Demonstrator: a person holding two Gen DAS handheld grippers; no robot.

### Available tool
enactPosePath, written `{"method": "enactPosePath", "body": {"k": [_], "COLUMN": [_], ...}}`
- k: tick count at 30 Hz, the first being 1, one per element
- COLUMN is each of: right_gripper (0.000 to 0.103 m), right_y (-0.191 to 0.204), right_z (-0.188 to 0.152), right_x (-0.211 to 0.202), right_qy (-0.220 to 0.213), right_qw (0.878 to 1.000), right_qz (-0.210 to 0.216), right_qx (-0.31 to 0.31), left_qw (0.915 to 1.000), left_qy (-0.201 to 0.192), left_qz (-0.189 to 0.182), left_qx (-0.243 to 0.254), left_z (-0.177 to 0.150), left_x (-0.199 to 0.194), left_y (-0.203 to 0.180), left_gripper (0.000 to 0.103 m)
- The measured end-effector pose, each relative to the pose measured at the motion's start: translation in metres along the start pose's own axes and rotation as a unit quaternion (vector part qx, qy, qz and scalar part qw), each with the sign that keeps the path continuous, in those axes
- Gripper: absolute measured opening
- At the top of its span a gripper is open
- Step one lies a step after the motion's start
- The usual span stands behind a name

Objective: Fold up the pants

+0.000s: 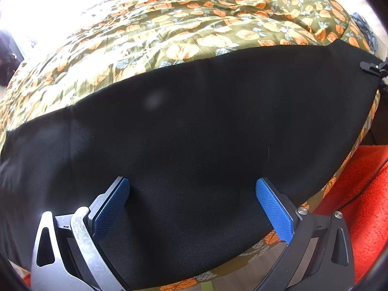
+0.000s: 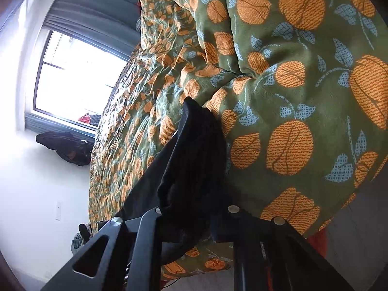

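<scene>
Black pants (image 1: 194, 126) lie stretched in a long band across the near edge of the bed, on top of a green duvet (image 1: 184, 24) printed with orange fruit and pale blue leaves. The cloth lies mostly smooth, with one seam line showing towards its left end.

The left gripper (image 1: 192, 191) hovers over the near part of the pants, and its jaws stand wide apart. The blue pads (image 1: 274, 206) sit either side of the black cloth with a broad stretch of fabric between them, nothing pinched. Beyond the bed's near right corner there is an orange-red rug (image 1: 363, 194) on the floor.

Over to the right wrist view, tilted sideways: the right gripper (image 2: 191, 218) is clenched on a bunch of the black fabric. The cloth rises in a gathered, folded ridge out from between the dark fingers (image 2: 148, 228), its tip reaching up onto the duvet. The pad faces themselves are buried in the cloth and hidden.

Behind the bed a bright window (image 2: 80, 77) glows under a grey curtain (image 2: 97, 2), and a dark jacket (image 2: 68, 145) is heaped just below the sill, against the white wall.
</scene>
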State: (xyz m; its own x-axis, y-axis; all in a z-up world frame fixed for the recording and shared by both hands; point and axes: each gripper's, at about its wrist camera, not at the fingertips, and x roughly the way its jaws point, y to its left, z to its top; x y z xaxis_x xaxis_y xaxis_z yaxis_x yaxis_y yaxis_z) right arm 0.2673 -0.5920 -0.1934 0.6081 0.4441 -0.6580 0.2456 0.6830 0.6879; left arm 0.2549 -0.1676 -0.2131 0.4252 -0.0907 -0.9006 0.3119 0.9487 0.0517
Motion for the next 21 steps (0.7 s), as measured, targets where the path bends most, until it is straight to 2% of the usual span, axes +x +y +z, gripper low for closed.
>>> {"method": "enactPosePath", "body": {"k": [3, 6, 8, 11, 13, 16, 19, 21], "right_gripper": [0.016, 0.016, 0.016, 0.016, 0.016, 0.016, 0.016, 0.016], "right_y": [0.03, 0.08, 0.123, 0.197, 0.247, 0.315, 0.364, 0.379], "right_z": [-0.005, -0.007, -0.01, -0.024, -0.043, -0.086, -0.142, -0.192], "right_x": [-0.017, -0.03, -0.037, -0.036, -0.023, 0.013, 0.069, 0.109], "right_qy": [-0.013, -0.018, -0.019, -0.012, -0.001, 0.019, 0.062, 0.088], "right_qw": [0.999, 0.996, 0.992, 0.982, 0.975, 0.962, 0.951, 0.941], "right_qz": [0.041, 0.081, 0.11, 0.147, 0.167, 0.182, 0.19, 0.187], "right_qx": [-0.015, -0.039, -0.064, -0.117, -0.149, -0.204, -0.238, -0.267], "left_qw": [0.9999, 0.9989, 0.9984, 0.9941, 0.987, 0.969, 0.9503, 0.9388], "left_qy": [0.007, 0.032, 0.02, -0.006, -0.019, -0.04, -0.06, -0.065], "left_qz": [-0.008, -0.034, -0.046, -0.057, -0.057, -0.05, -0.035, -0.023], "left_qx": [0.008, 0.002, -0.027, -0.092, -0.149, -0.239, -0.304, -0.338], "left_z": [0.002, 0.01, 0.009, -0.001, -0.014, -0.042, -0.075, -0.1], "left_x": [0.0, -0.011, -0.03, -0.06, -0.078, -0.102, -0.12, -0.126], "left_y": [0.001, 0.016, 0.042, 0.102, 0.151, 0.224, 0.282, 0.311], "left_gripper": [0.102, 0.101, 0.101, 0.101, 0.101, 0.101, 0.101, 0.101]}}
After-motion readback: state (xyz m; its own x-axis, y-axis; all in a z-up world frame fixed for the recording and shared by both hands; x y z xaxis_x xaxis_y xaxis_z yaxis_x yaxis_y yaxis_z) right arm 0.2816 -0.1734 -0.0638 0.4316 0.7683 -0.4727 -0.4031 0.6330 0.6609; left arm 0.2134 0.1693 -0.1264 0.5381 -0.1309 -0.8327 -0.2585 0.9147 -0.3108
